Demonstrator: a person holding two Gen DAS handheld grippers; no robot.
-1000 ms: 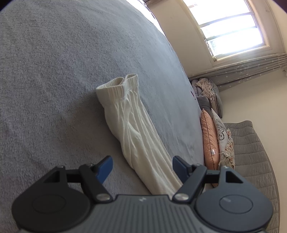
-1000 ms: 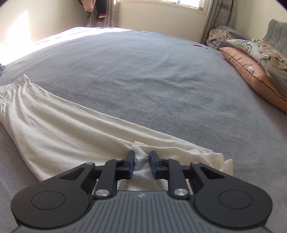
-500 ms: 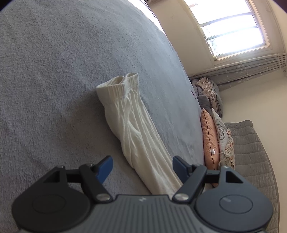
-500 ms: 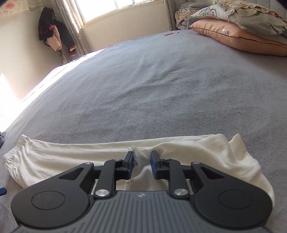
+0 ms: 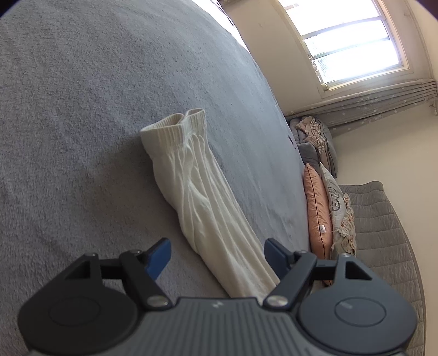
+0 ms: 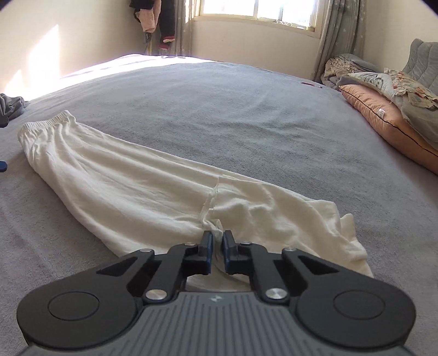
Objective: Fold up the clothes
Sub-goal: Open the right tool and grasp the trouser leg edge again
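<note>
a wide grey bed cover fills both views, its nap smooth and bare enough to serve as a folding surface. along its far side, against a padded grey headboard, lie an orange pillow and a heap of patterned bedding, pushed well apart from the work; a sunlit window stands beyond.

across the cover stretches a pair of white trousers, already doubled leg on leg into one long strip, judging by the single narrow band it makes. its ribbed elastic waistband lies at the far end in the left wrist view, flat on the cover, and the loose leg hems bunch at the near right in the right wrist view.

the right gripper is nipped tight on a small ridge of the trousers at the seam near the middle of the strip. its jaws have just been closing, with that pinch of white cloth between the blue pads. the grip there looks meant to set a fold line or to lift the middle so one end can be carried over.

the left gripper hovers low over the same strip, jaws wide, the cloth running beneath and between them but untouched by either finger. it seems placed ready to take a second hold.
</note>
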